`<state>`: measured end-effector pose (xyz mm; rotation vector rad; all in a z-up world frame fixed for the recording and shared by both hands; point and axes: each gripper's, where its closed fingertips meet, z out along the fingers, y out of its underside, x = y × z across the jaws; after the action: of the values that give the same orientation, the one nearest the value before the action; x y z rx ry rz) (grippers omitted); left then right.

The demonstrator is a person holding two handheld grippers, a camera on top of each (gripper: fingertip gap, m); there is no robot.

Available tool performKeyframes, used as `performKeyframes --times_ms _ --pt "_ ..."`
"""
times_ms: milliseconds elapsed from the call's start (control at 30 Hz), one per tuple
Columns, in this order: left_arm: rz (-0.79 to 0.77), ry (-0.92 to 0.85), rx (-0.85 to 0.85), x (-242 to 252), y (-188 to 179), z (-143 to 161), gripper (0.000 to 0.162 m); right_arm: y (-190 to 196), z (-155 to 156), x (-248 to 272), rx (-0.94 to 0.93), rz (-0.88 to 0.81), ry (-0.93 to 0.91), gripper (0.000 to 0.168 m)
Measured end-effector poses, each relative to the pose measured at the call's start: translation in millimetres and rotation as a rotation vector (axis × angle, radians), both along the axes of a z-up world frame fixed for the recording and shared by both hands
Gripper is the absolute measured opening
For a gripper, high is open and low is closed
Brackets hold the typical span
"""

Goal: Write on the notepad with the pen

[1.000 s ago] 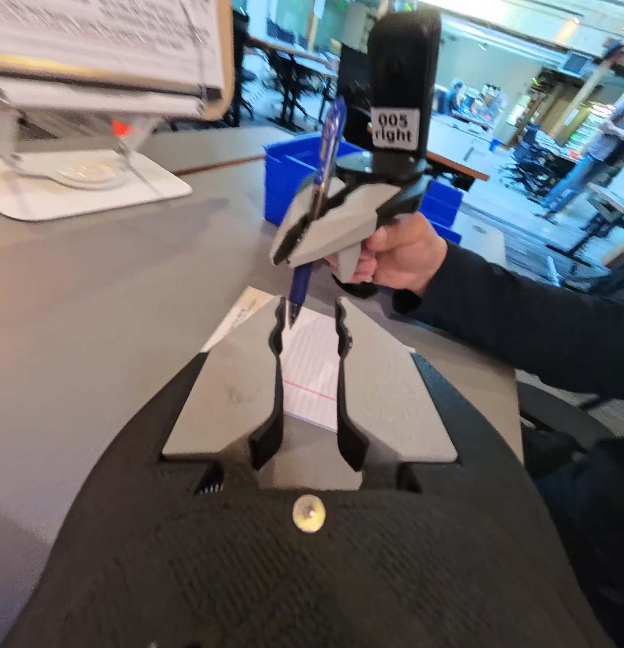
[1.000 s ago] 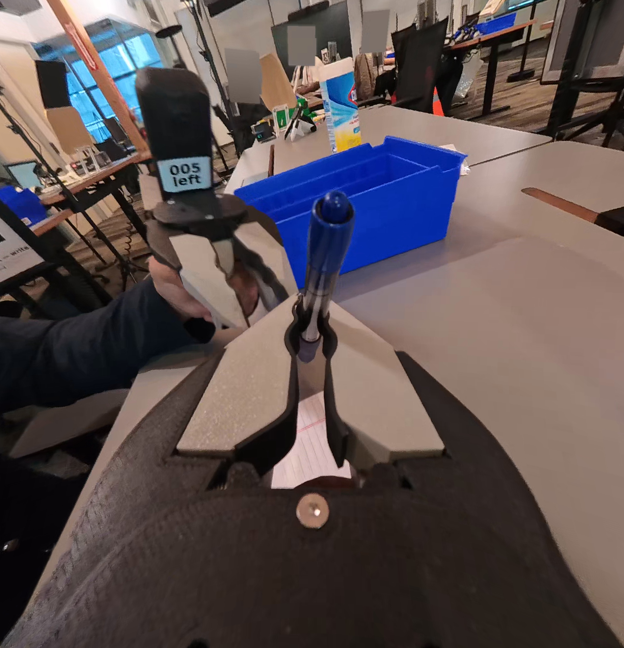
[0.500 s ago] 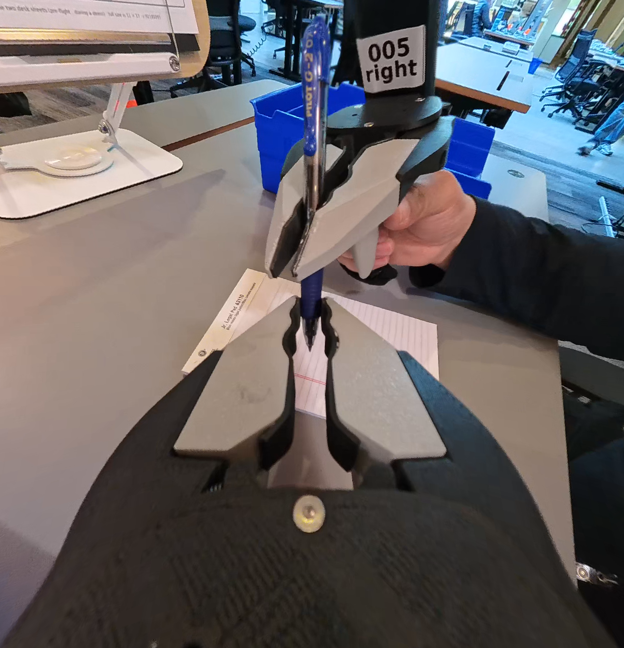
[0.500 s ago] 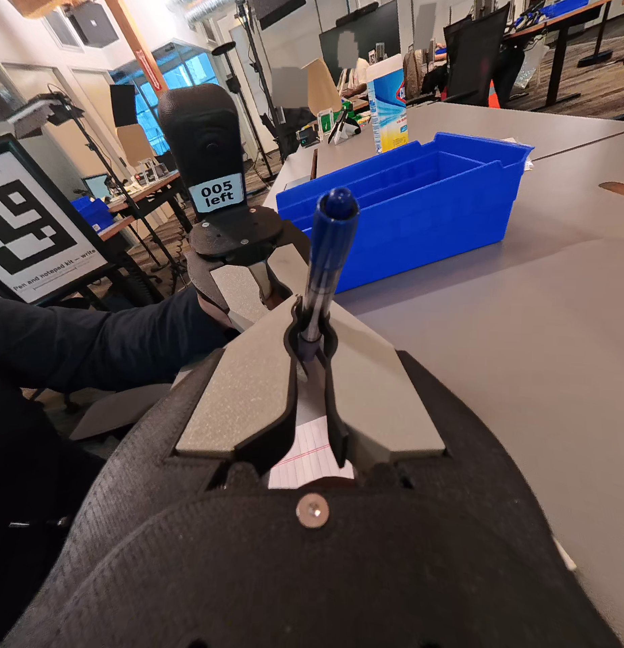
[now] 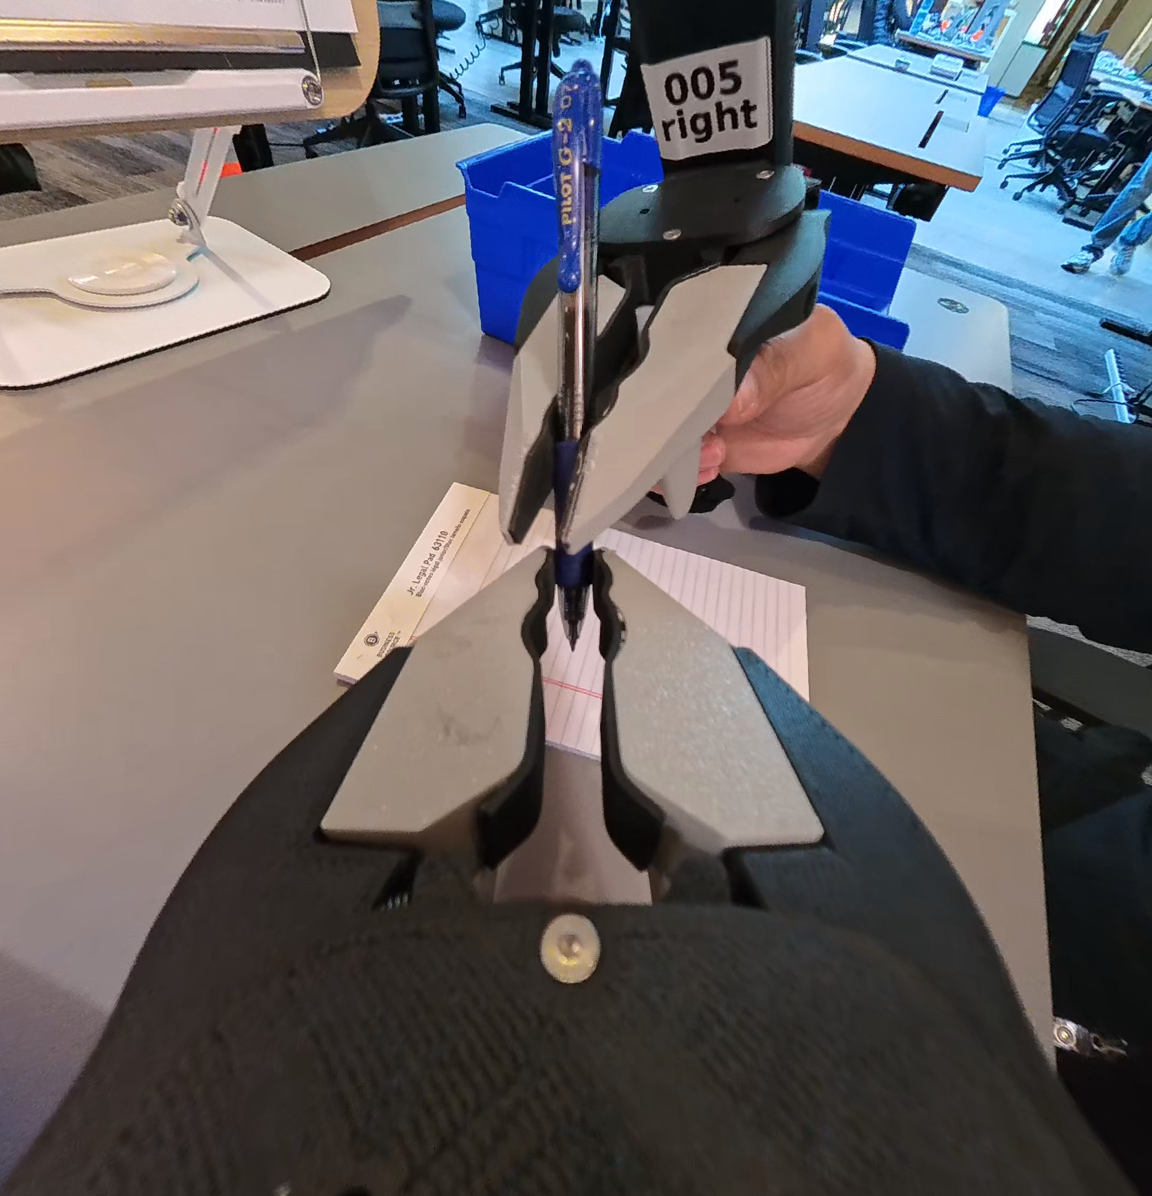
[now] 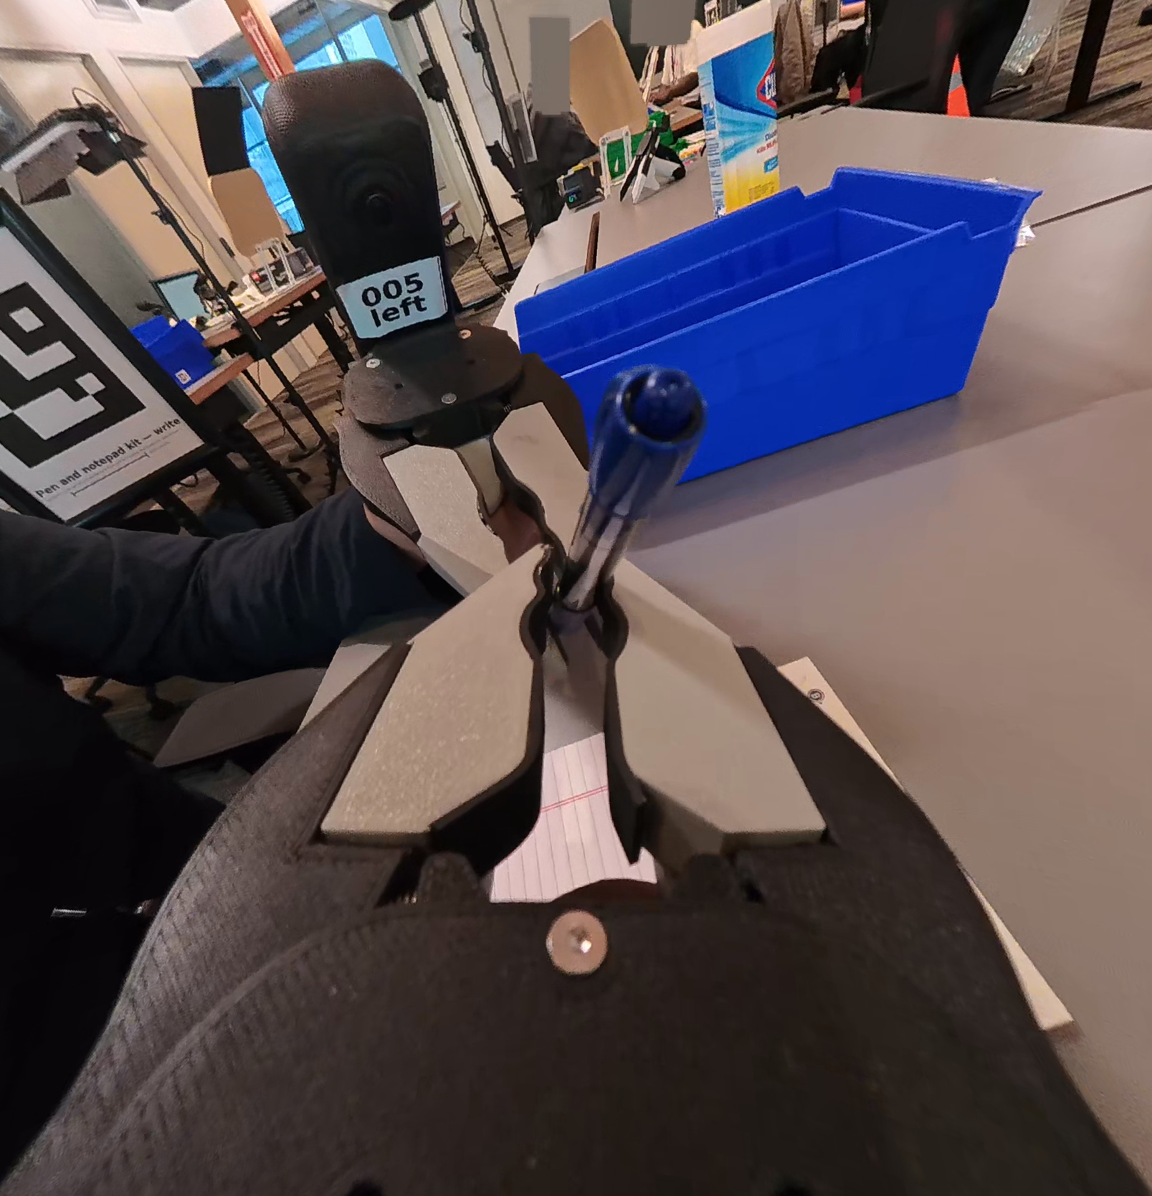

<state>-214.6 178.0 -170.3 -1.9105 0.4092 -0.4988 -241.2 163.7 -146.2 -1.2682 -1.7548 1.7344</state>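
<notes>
A blue pen (image 5: pixel 576 213) stands nearly upright over a white lined notepad (image 5: pixel 722 595) on the grey table. My right gripper (image 5: pixel 560 537) points down and is shut on the pen's barrel. My left gripper (image 5: pixel 570 576) comes from the near side, and its fingertips close on the pen's blue grip just under the right gripper's tips. The pen's point (image 5: pixel 572 641) hangs a little above the paper. In the right wrist view the pen (image 6: pixel 631 466) sticks up through my right gripper (image 6: pixel 573 595), leaning right. The left gripper (image 6: pixel 534 550) meets it from beyond. The notepad (image 6: pixel 573 828) shows between the fingers.
A blue bin (image 5: pixel 502 259) stands just behind the notepad and shows in the right wrist view too (image 6: pixel 787 336). A white stand base (image 5: pixel 139 304) sits at the far left. A wipes canister (image 6: pixel 738 116) stands farther back. The table's edge (image 5: pixel 1020 744) runs close to the notepad's right side. Only a small space, under 4 cm, lies between the two pairs of fingers.
My left gripper has moved up to the pen and its jaws have narrowed around the lower grip. The pen's top now leans more to the right in the right gripper.
</notes>
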Motion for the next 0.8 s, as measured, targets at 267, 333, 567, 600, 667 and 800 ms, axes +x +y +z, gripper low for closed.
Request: performKeyframes --times_ms 267,333,567,600,667,800 --pt "-0.007 0.013 -0.015 0.7 -0.5 -3.7 0.009 -0.8 -4.9 1.9 0.028 0.012 -0.020 0.007" --pt "0.006 -0.001 -0.014 -0.8 1.5 -3.3 0.009 1.4 -5.4 1.5 0.054 -0.003 -0.019 0.007" --pt "0.044 -0.039 -0.020 -7.6 6.1 -3.9 0.010 8.5 -7.6 -1.5 0.060 -0.048 -0.028 0.007" --pt "0.056 -0.046 -0.017 -10.5 6.7 -3.0 0.011 11.4 -7.1 -2.2 0.059 -0.064 -0.027 0.007" --pt "0.085 -0.060 -0.002 -18.2 7.2 0.4 0.015 19.0 -5.6 -2.2 0.049 -0.096 -0.026 0.007" --pt "0.145 -0.099 -0.013 -34.8 7.9 1.7 0.016 35.9 -16.8 -0.3 0.097 -0.165 -0.095 0.007"
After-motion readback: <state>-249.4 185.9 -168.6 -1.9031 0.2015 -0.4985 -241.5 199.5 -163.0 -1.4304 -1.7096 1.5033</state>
